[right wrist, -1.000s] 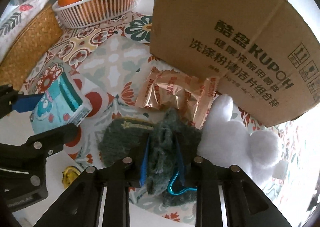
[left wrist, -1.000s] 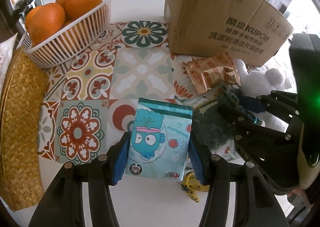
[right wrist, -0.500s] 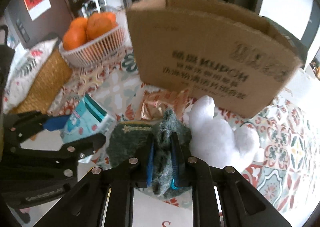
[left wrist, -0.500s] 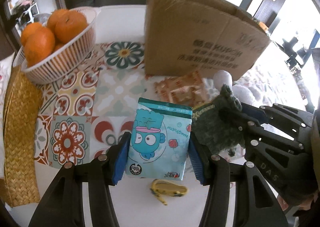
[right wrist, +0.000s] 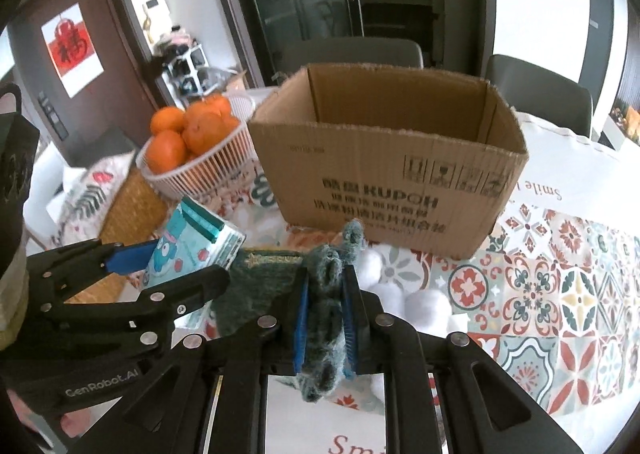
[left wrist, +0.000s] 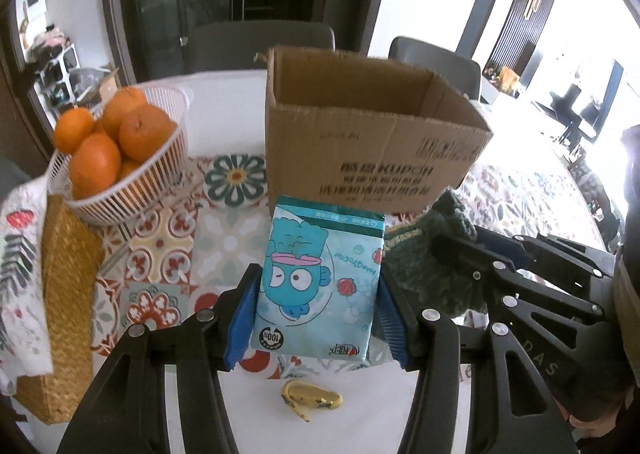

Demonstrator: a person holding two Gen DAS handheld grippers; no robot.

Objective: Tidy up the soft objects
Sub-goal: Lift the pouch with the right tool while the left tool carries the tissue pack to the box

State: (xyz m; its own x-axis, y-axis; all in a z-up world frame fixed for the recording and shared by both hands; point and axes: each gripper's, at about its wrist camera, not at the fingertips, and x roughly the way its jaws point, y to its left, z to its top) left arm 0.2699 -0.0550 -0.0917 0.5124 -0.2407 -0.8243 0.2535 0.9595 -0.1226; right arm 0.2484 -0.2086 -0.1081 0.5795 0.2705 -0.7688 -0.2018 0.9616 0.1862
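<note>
Both tools gripping soft goods above the table (left wrist: 224, 122)
Left tool (left wrist: 316, 318) is clamping a glossy rectangular tissue pack (left wrist: 320, 278); right tool (right wrist: 325, 318) is pinching a fuzzy green knit (right wrist: 324, 314).

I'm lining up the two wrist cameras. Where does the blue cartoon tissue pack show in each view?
Left wrist view: the tissue pack sits at centre, held upright between the left gripper fingers.
Right wrist view: it appears at left, tilted, in the left gripper, beside the green knit item clamped by the right gripper.
Shared landmark: the open cardboard box behind it.
</note>
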